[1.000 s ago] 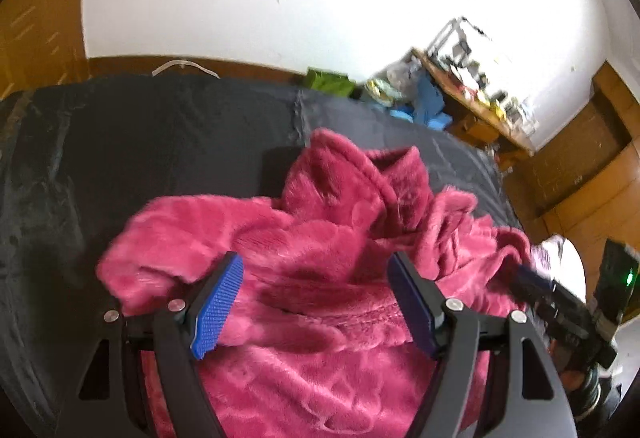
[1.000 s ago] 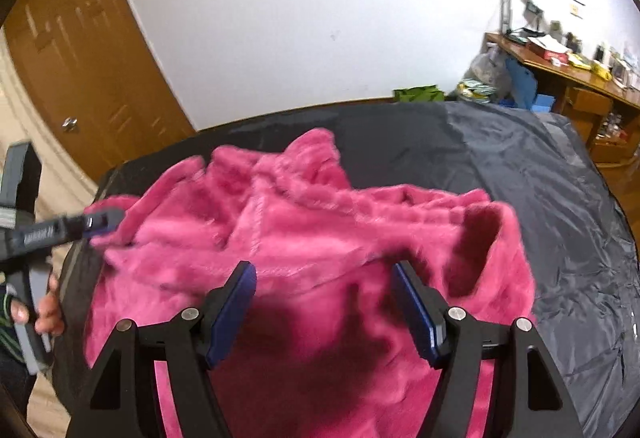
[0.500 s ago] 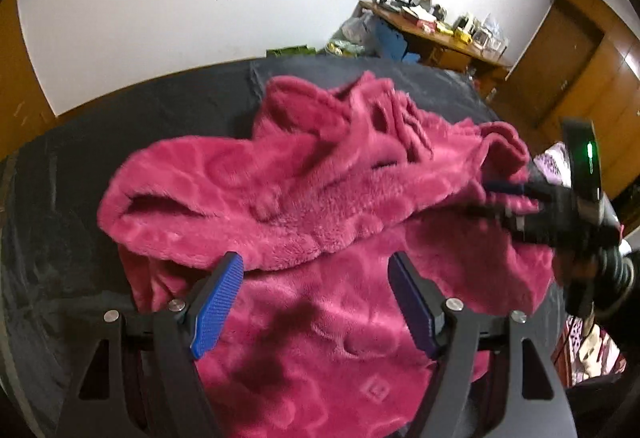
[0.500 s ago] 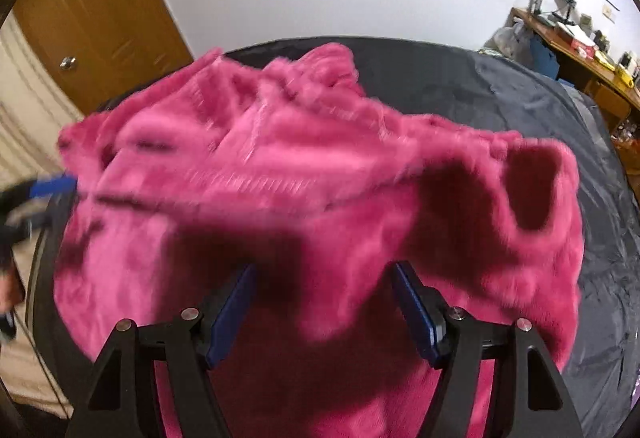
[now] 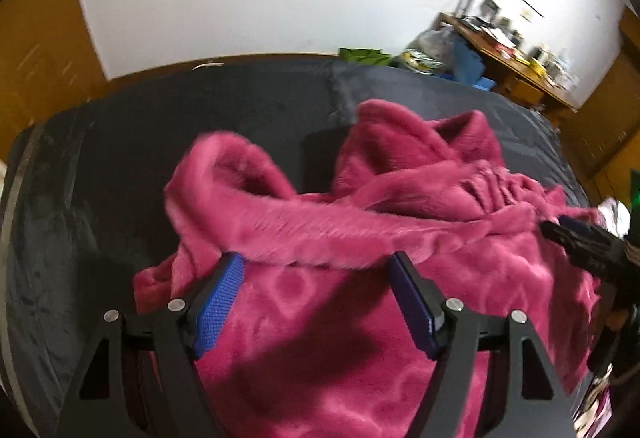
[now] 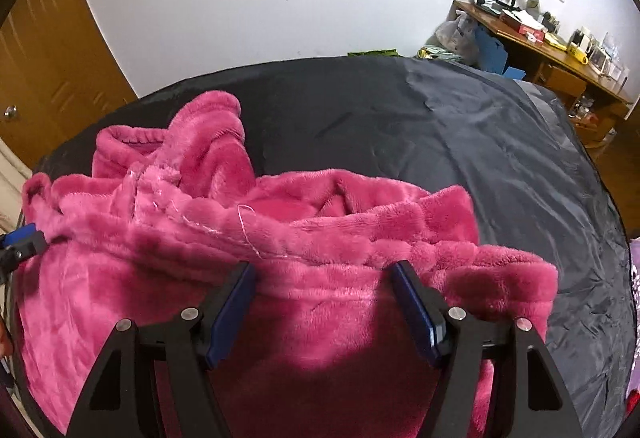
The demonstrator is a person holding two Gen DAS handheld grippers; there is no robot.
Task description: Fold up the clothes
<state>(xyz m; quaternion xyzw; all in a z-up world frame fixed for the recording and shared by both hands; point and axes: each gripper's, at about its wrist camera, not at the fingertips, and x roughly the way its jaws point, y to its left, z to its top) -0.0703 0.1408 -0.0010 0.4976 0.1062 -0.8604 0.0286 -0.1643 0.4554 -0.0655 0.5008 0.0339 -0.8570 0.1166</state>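
A fuzzy pink garment (image 5: 360, 222) lies crumpled on a black cover (image 5: 120, 165). In the left wrist view my left gripper (image 5: 316, 262) is open, and a thick rolled edge of the garment runs just past its blue pads (image 5: 218, 302). My right gripper (image 5: 576, 238) shows at the right edge, touching the garment's side. In the right wrist view the pink garment (image 6: 320, 230) fills the near half of the black cover (image 6: 460, 141). My right gripper (image 6: 323, 270) is open against a bunched hem. The left gripper (image 6: 22, 242) peeks in at far left.
A cluttered wooden desk (image 6: 540, 41) with a lamp and a plastic bag (image 6: 456, 33) stands at the back right. A wooden door (image 6: 44, 77) is on the left. Green items (image 5: 362, 55) lie beyond the cover. Bare black cover stretches to the right and far side.
The garment has dropped lower onto the cover and its rolled edge now lies across both grippers' fingertips. Both views have swung. Both grippers stay open.
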